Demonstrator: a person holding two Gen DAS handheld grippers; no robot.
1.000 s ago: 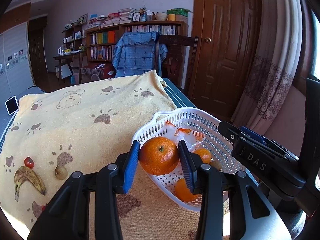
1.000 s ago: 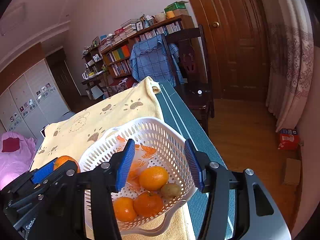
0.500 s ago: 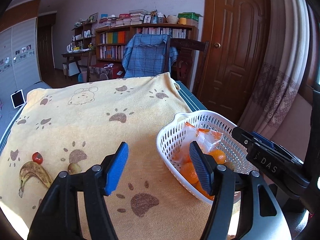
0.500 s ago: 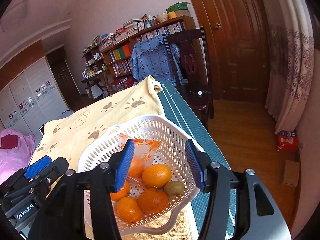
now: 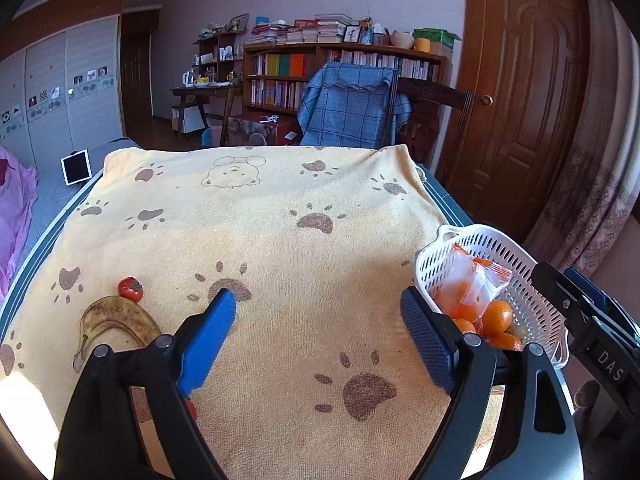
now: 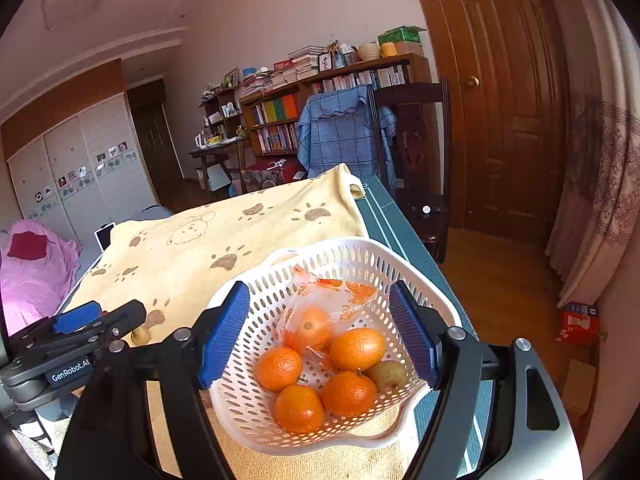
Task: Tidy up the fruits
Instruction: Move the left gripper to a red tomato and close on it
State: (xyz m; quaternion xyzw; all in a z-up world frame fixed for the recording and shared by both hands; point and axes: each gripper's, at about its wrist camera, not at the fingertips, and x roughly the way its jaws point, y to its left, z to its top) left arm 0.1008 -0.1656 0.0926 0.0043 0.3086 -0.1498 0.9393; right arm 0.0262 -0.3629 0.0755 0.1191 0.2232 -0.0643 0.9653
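A white slotted basket [image 6: 360, 246] stands at the table's right edge. It holds several oranges [image 6: 358, 348], a brown kiwi [image 6: 388, 374] and a plastic bag [image 6: 328, 312] with an orange inside. My right gripper [image 6: 318, 296] hovers over the basket, jaws opening, nothing between them. My left gripper [image 5: 318, 304] is over the yellow paw-print cloth [image 5: 280, 220] left of the basket [image 5: 500, 248], jaws opening and empty. A spotted banana [image 5: 116, 324] and a small red fruit [image 5: 130, 288] lie at the cloth's left. A small round fruit [image 6: 141, 335] sits by the left gripper [image 6: 100, 316].
Another red bit [image 5: 192, 410] peeks out under my left finger. The right gripper [image 5: 560, 280] shows at the right border. The table's green edge [image 6: 384, 216] runs beside the basket, with floor beyond. A chair with a blue blanket [image 5: 352, 112] stands behind the table.
The left gripper let go of the orange it held over the basket, opened wide and swung left over the cloth. The right gripper's jaws widened above the basket, which now holds one more orange.
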